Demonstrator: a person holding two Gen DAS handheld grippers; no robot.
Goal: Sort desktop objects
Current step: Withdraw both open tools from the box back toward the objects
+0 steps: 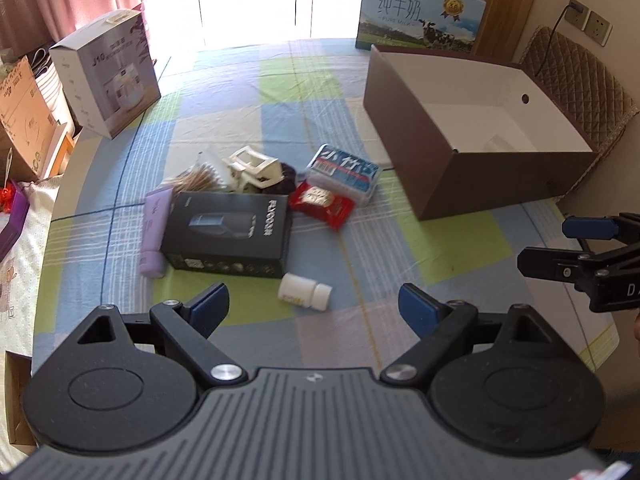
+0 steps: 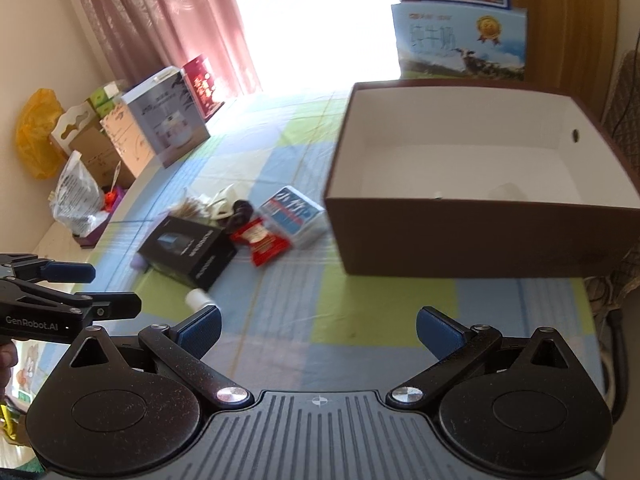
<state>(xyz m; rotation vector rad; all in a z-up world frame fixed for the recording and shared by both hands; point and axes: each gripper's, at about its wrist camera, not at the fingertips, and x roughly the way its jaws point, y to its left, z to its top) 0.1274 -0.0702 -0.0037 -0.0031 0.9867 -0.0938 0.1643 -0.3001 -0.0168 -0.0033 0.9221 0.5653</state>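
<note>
A heap of small things lies mid-table: a black product box [image 1: 228, 234], a purple tube [image 1: 154, 230], a red packet [image 1: 323, 205], a blue-and-white tissue pack [image 1: 344, 172], a white clip [image 1: 250, 168], cotton swabs [image 1: 198, 179] and a white pill bottle [image 1: 306, 291]. My left gripper [image 1: 314, 310] hangs open just before the bottle, touching nothing. The brown box [image 1: 472, 184] with a white inside stands at the right, a pale object on its floor. My right gripper [image 2: 318, 330] is open and empty, short of the brown box [image 2: 480, 236]. The heap [image 2: 224, 236] shows to its left.
A checked cloth [image 1: 400, 248] covers the table. A white appliance carton [image 1: 108, 80] stands at the back left, a milk carton [image 1: 420, 16] at the back right. Cardboard boxes and bags line the left edge [image 2: 80, 168]. A quilted chair back [image 1: 576, 84] is behind the brown box.
</note>
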